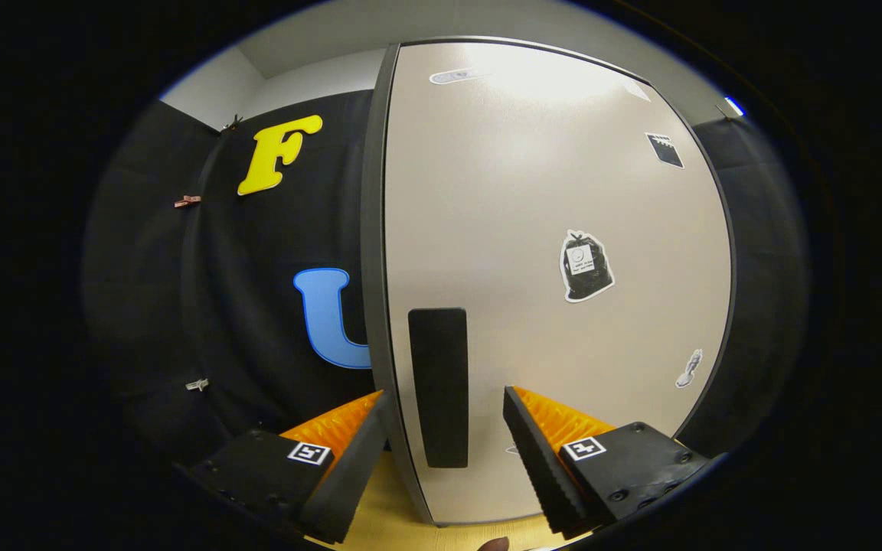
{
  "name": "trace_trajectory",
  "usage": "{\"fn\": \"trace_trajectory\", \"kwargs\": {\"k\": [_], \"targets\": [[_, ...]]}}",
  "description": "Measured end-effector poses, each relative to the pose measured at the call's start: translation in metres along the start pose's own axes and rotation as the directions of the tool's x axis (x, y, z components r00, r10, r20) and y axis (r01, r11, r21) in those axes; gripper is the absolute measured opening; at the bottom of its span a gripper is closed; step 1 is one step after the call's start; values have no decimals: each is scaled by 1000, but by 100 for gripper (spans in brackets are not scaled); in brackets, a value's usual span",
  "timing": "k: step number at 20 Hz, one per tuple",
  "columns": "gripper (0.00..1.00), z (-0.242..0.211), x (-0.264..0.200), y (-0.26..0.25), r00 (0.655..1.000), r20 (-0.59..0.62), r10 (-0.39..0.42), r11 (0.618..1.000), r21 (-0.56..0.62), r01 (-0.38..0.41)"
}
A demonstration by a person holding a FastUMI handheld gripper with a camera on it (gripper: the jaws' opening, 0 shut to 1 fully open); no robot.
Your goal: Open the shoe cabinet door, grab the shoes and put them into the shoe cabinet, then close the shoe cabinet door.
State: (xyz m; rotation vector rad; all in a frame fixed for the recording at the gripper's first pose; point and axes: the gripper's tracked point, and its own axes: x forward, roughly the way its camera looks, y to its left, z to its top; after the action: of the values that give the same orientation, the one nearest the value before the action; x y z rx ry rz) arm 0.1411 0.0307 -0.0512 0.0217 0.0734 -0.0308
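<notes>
Overhead glare on the cabinet door [556,229]; fisheye-curved edges.

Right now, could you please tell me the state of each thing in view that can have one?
Door: shut, flat against the cabinet.
Handle: upright on the door near its left edge, lying between the fingers, not gripped.
Gripper: open, fingers spread either side of the handle.
Stickers: stuck flat on the door.
</notes>
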Motion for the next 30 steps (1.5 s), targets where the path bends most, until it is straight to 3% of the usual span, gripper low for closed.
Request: {"fn": "trace_trajectory", "kwargs": {"k": [1,5,6,8,10,12,21,30], "targets": [[91,-1,4,2,1000,-2,1,1000,4,-1],[42,-1,8,-4,999,8,-43,998,-34,43],[40,-4,12,0,999,16,-31,999,-37,32],[26,-3,9,-1,1000,4,-18,999,-51,18],[20,-3,6,-1,1000,-16,-18,998,-66,16],[15,-2,-2,0,1000,-22,-2,999,-44,1],[14,15,-82,-7,997,-27,70,997,14,-70],[14,19,-130,-39,993,-36,117,992,45,-115]]}}
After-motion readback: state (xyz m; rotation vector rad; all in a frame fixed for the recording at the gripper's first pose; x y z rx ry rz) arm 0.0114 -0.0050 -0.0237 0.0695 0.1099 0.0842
